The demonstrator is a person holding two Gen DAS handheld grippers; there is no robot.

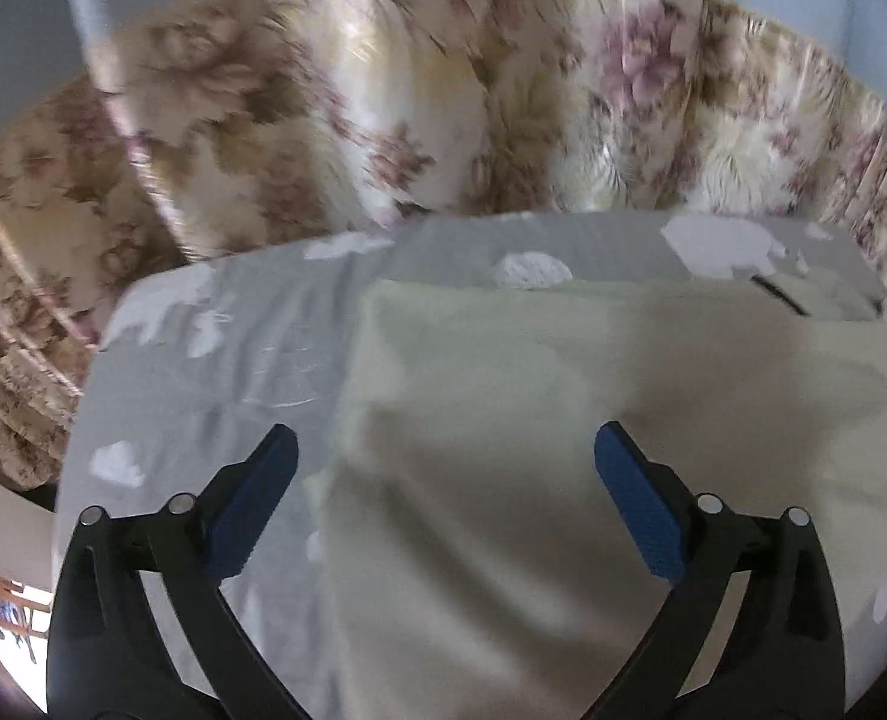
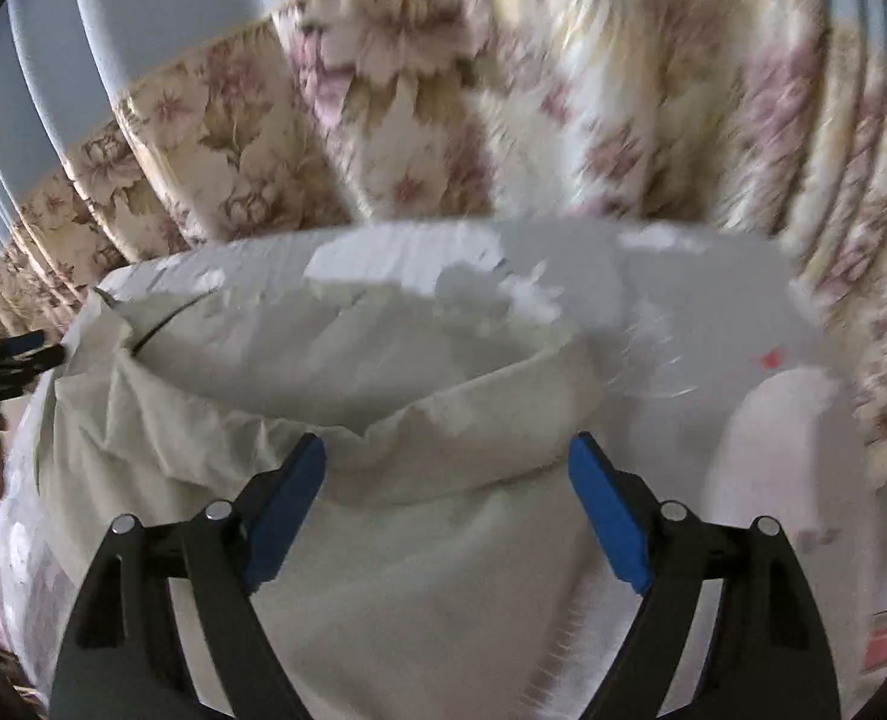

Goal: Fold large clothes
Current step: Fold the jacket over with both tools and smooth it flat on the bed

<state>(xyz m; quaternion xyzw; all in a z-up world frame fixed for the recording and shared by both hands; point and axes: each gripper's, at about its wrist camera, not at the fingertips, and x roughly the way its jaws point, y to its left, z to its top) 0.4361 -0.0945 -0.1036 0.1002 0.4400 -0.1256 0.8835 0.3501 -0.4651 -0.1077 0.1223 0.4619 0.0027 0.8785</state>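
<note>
A large cream garment (image 1: 593, 408) lies spread on a grey sheet with white shapes (image 1: 221, 360). My left gripper (image 1: 446, 450) is open and empty, hovering over the garment's left edge. In the right wrist view the same garment (image 2: 419, 540) lies with a rumpled fold across its middle and a dark cord near its far left corner. My right gripper (image 2: 446, 456) is open and empty, just above that fold. Both views are motion-blurred.
Floral curtains (image 1: 383, 90) hang close behind the sheet-covered surface, also in the right wrist view (image 2: 503, 90). The grey sheet (image 2: 713, 312) extends to the right of the garment. The surface's left edge (image 1: 77, 420) drops off toward a floor area.
</note>
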